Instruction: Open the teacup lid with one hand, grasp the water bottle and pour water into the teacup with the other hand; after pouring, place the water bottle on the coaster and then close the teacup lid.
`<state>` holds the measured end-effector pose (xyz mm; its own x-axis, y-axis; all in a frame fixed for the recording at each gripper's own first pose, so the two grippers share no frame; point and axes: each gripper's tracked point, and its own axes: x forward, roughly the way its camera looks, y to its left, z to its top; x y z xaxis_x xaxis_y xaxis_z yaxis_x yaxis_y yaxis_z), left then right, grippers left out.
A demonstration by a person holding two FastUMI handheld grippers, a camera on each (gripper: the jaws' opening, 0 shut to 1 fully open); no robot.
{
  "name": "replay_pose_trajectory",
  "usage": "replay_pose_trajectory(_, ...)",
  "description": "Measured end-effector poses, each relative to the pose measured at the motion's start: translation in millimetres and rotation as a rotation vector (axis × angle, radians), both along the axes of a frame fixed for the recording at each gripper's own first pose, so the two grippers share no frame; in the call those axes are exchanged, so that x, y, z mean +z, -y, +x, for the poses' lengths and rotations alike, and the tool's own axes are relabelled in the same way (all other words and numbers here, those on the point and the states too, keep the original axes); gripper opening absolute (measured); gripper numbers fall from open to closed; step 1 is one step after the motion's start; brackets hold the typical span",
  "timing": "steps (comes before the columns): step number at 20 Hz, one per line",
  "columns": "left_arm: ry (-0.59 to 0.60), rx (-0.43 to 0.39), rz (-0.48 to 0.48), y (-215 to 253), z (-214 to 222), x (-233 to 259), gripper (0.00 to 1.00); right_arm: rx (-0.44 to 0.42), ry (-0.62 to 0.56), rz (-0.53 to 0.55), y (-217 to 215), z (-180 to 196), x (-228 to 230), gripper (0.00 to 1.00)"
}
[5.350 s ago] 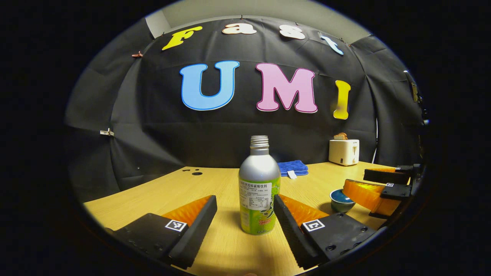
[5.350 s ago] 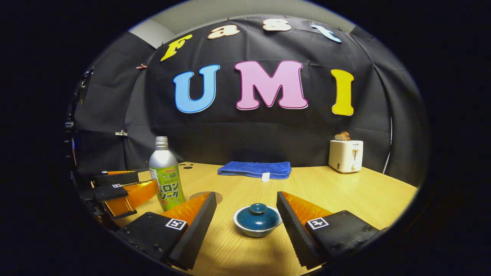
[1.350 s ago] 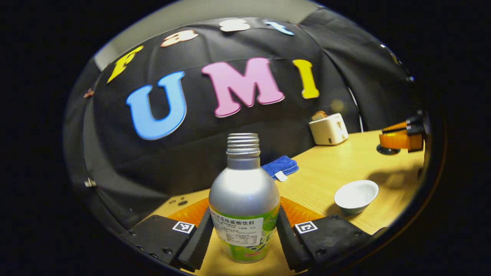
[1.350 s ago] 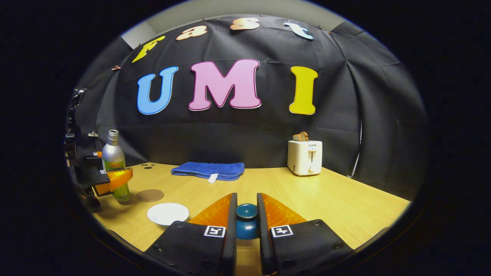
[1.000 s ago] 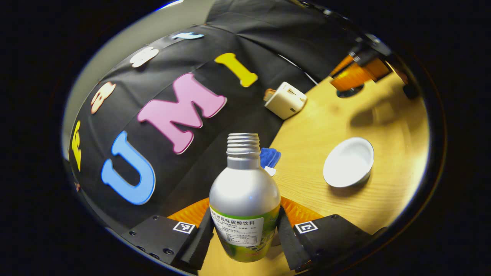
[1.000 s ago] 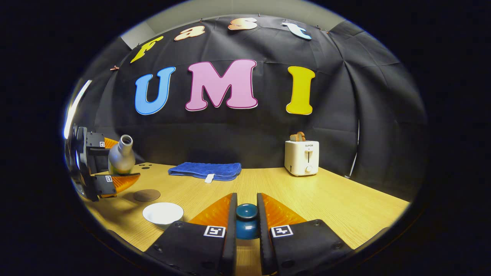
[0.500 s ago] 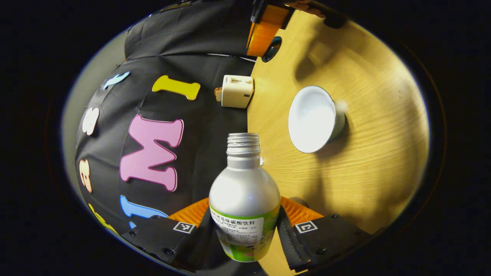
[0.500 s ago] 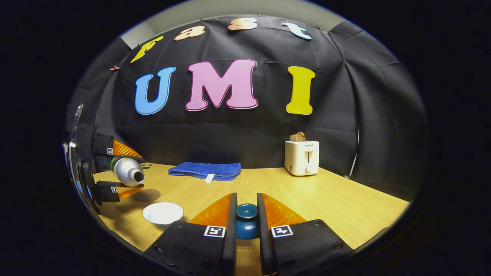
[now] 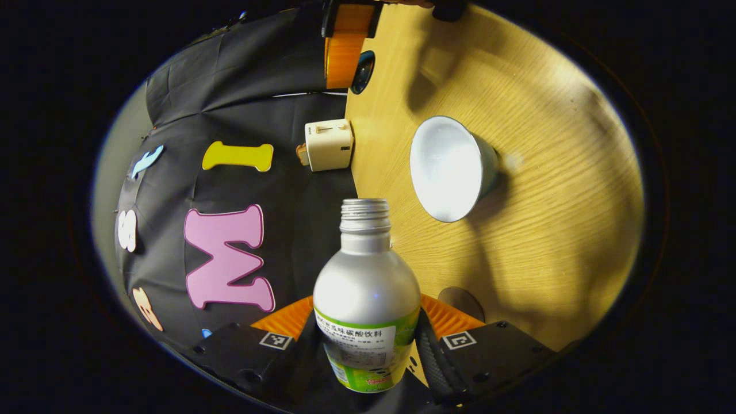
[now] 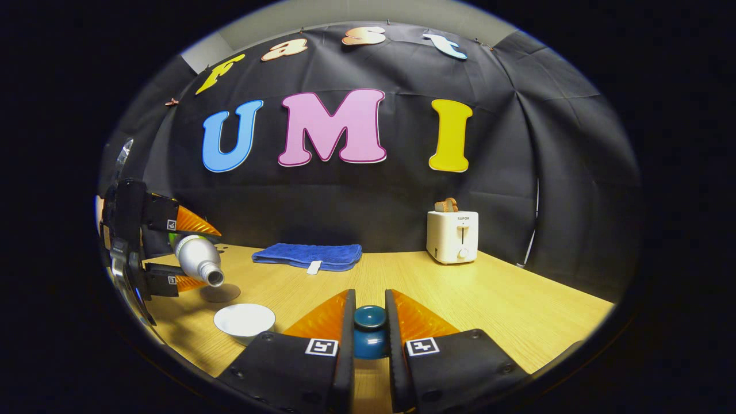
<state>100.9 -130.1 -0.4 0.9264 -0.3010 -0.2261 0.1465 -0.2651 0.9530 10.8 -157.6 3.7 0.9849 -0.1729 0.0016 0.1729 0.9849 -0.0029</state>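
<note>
The left gripper is clamping the bottle, tipping its open mouth down near the white cup. The right gripper is pinching the lid off to the side. The mouth looks short of the rim, so water could be spilling onto the table.

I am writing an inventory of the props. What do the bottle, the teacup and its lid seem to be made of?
Bottle: likely aluminium, given its matte silver body, threaded neck and glossy green printed label. Teacup: probably glazed ceramic or porcelain, with a smooth white inside and a greyer outside. Lid: apparently ceramic with a glossy teal glaze that catches the light, held by the right gripper.
</note>
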Motion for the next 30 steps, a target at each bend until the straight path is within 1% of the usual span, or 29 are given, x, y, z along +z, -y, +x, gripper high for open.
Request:
replay_pose_trajectory(5,0.01,-0.012,0.139,-2,-5,1,0.8,0.0,0.0,0.0,0,-1,0,0.28)
replay_pose_trajectory(8,0.018,-0.018,0.209,4,2,6,0.79,0.0,0.0,0.0,0,0,0,0.28)
replay_pose_trajectory(11,0.026,-0.025,0.24,10,5,9,0.8,0.0,0.0,0.0,0,-1,0,0.28)
replay_pose_trajectory(23,0.053,-0.018,0.357,8,8,16,0.8,-0.001,0.001,0.0,0,0,-1,0.28)
replay_pose_trajectory(30,0.075,-0.03,0.412,12,8,18,0.8,-0.001,0.002,0.0,-1,-1,-1,0.28)
